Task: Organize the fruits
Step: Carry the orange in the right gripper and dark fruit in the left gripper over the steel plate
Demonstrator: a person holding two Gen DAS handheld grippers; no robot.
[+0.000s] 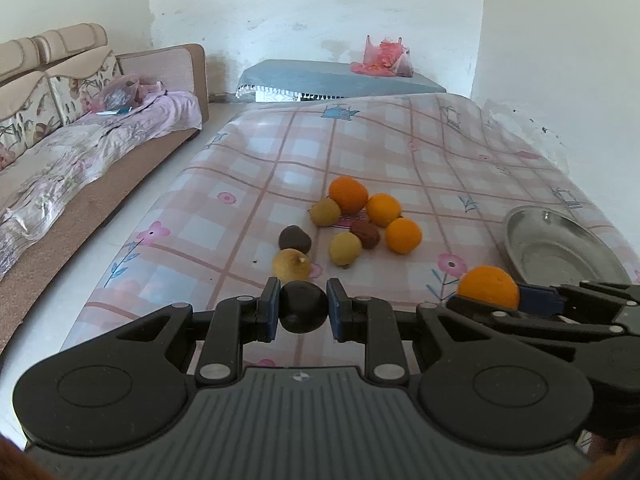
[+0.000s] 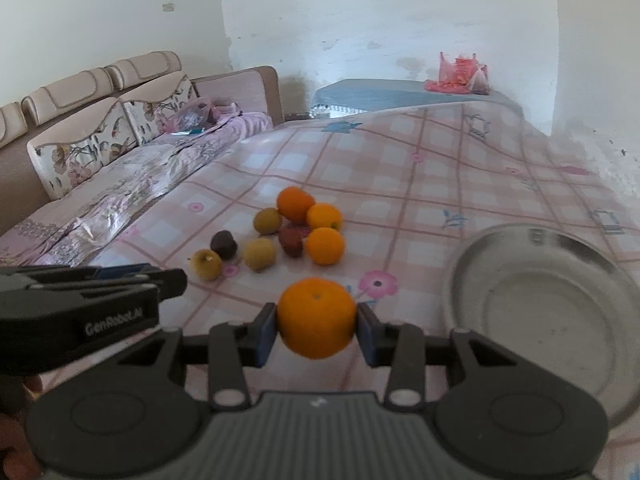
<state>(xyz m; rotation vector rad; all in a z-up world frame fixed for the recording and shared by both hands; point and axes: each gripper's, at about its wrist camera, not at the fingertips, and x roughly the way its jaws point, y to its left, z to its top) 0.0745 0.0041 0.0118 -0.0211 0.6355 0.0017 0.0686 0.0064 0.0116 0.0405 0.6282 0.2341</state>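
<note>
Beside the bowl (image 2: 548, 304), right gripper (image 2: 317, 330) nearer, jaws clamping an orange (image 2: 316, 317), bowl lying just rightward; left gripper (image 1: 303, 307) farther, jaws pinching a dark fruit (image 1: 303, 306) above the table (image 1: 400, 152).

A: How much of the metal bowl (image 2: 540, 304) can you make out?

B: Only part. In the right wrist view it is smeared with blur, and the gripper's body covers its near edge. In the left wrist view the other gripper hides its near rim.

A: And the orange (image 1: 489, 286) over on the right?

B: Its lower half sits behind a black finger, so the pads on it cannot be seen from there.

A: The far red bag (image 1: 385, 57)?

B: Too small to tell what is inside.

A: The sofa (image 1: 60, 152)?

B: Cut off by the left edge.
</note>
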